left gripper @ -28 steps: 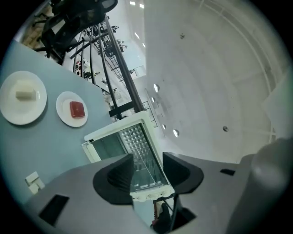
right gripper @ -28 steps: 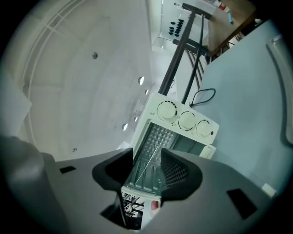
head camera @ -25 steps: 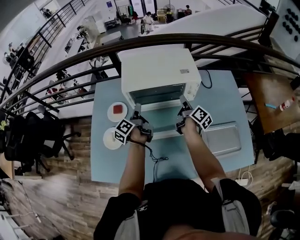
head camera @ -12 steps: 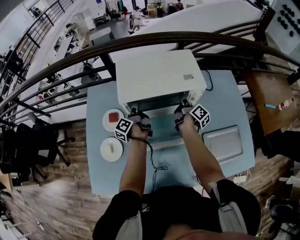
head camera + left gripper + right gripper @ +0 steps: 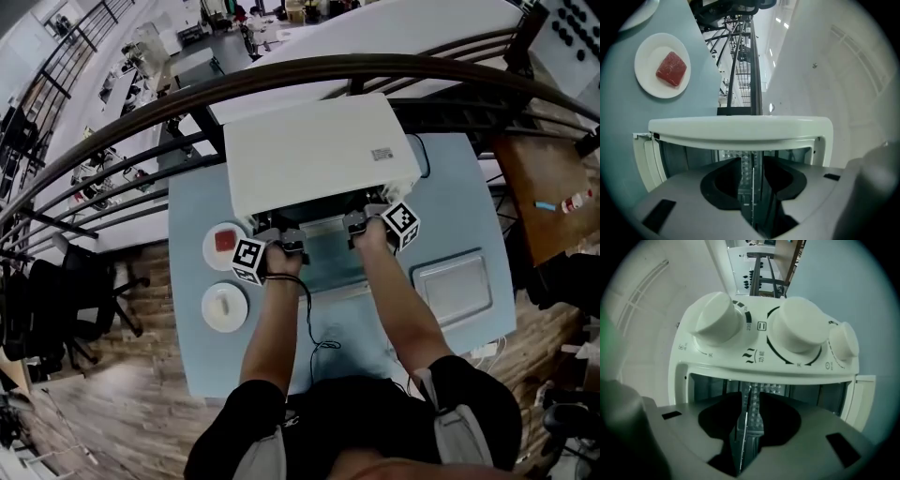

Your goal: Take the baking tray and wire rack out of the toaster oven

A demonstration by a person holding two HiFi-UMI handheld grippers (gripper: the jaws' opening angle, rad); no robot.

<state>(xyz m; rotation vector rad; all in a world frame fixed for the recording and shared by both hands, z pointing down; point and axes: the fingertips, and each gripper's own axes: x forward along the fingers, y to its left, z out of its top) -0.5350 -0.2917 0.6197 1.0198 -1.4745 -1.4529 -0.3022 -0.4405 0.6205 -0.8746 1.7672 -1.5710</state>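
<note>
Both sets of jaws have just been closing but don't pinch yet; your left gripper (image 5: 751, 161) is wider, your right gripper (image 5: 751, 401) narrower; between each stands a thin metal edge, likely the wire rack (image 5: 752, 201), inside the toaster oven (image 5: 319, 150); the baking tray (image 5: 453, 289) looks already out; next, squeeze, then pull back level.

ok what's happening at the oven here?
A person holds a gripper in each hand at the open mouth of the toaster oven. The left gripper and right gripper each have a thin metal edge, probably the wire rack, between their jaws. The jaws have just been closing but don't look clamped yet. The baking tray already lies on the table, right of the oven door.
</note>
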